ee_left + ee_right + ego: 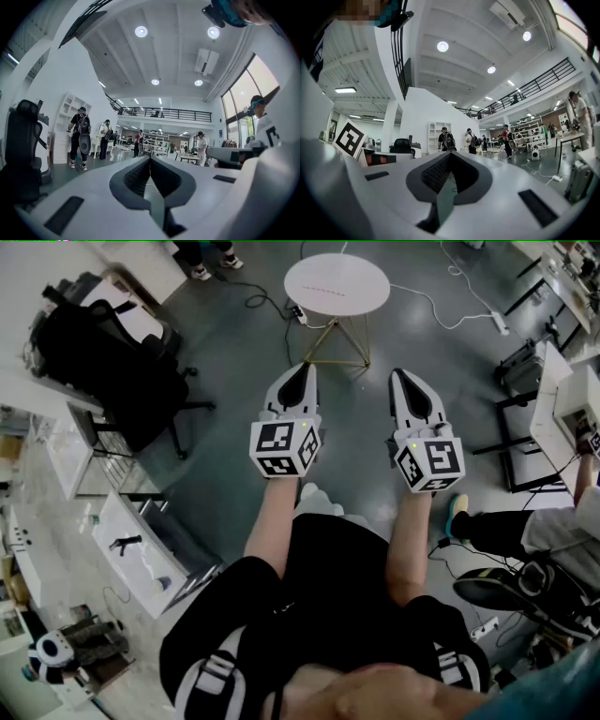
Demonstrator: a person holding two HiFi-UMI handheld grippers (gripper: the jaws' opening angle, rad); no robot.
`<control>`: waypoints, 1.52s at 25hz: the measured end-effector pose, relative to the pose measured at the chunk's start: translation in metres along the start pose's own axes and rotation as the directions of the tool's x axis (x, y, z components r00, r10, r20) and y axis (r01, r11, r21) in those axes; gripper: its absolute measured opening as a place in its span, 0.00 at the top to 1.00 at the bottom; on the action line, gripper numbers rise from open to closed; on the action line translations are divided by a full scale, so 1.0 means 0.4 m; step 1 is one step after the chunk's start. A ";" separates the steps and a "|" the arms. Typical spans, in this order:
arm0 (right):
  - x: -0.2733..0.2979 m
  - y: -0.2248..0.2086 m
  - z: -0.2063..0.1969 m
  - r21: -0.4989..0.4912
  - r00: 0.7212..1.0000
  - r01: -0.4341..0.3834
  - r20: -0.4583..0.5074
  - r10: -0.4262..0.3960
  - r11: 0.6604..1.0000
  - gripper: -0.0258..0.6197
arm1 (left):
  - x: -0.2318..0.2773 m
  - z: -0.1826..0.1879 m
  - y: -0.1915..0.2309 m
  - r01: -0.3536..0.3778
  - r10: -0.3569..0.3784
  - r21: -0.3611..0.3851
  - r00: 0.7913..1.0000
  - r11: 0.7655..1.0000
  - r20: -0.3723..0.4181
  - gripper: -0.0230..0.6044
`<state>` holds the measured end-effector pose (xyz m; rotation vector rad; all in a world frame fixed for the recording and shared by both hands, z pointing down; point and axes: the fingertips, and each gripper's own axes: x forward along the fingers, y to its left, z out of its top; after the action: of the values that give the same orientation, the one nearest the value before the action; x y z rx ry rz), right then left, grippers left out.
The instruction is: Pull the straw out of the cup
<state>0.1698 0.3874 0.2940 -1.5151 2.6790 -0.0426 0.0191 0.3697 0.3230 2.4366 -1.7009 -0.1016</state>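
No cup or straw shows in any view. In the head view my left gripper and my right gripper are held side by side at waist height, pointing level over the grey floor. Each carries its marker cube. The left gripper view shows its jaws meeting at the tips with nothing between them. The right gripper's jaws are likewise shut and empty in the right gripper view. Both look out into a large hall.
A round white table on gold wire legs stands just ahead of the grippers. A black office chair is at the left, with white desks and another person's leg at the right. Cables cross the floor. Several people stand far off.
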 end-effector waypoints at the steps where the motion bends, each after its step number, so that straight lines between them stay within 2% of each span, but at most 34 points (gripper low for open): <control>1: 0.000 -0.003 0.002 0.000 1.000 -0.006 -0.001 0.006 1.000 0.94 | 0.002 0.002 -0.011 0.005 -0.005 0.003 1.000 1.000 0.002 0.95; 5: -0.003 -0.012 -0.001 -0.025 0.999 -0.025 -0.036 0.024 0.999 0.94 | -0.007 0.008 -0.041 0.004 -0.004 0.000 1.000 1.000 0.011 0.95; 11: 0.022 -0.055 -0.003 0.007 0.998 0.037 -0.045 -0.036 0.999 0.94 | -0.015 0.024 -0.019 -0.020 0.020 0.016 1.000 1.000 0.014 0.95; 20: 0.074 -0.038 0.030 -0.003 1.000 -0.005 -0.019 0.005 1.000 0.94 | -0.031 0.049 0.053 -0.068 0.069 -0.006 0.997 0.998 0.037 0.95; 28: 0.104 -0.021 0.039 -0.028 0.999 -0.038 -0.023 0.037 0.999 0.94 | -0.021 0.071 0.075 -0.074 0.075 -0.017 0.996 0.997 0.057 0.95; 33: 0.131 -0.084 0.071 -0.012 0.999 0.016 0.028 -0.016 1.000 0.94 | 0.015 0.096 0.094 -0.055 0.054 0.001 0.996 0.999 0.073 0.95; 35: 0.161 -0.102 0.081 -0.021 0.998 0.028 0.053 -0.027 0.999 0.94 | 0.043 0.113 0.132 -0.052 0.052 -0.001 0.994 0.999 0.095 0.95; 38: 0.189 -0.142 0.087 -0.029 0.997 0.051 0.067 -0.049 0.998 0.94 | 0.083 0.099 0.172 -0.053 0.054 -0.014 0.995 0.999 0.084 0.95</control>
<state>0.1820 0.2936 0.2592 -1.5632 2.6021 0.0454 -0.0390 0.3118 0.2975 2.4084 -1.7927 -0.2101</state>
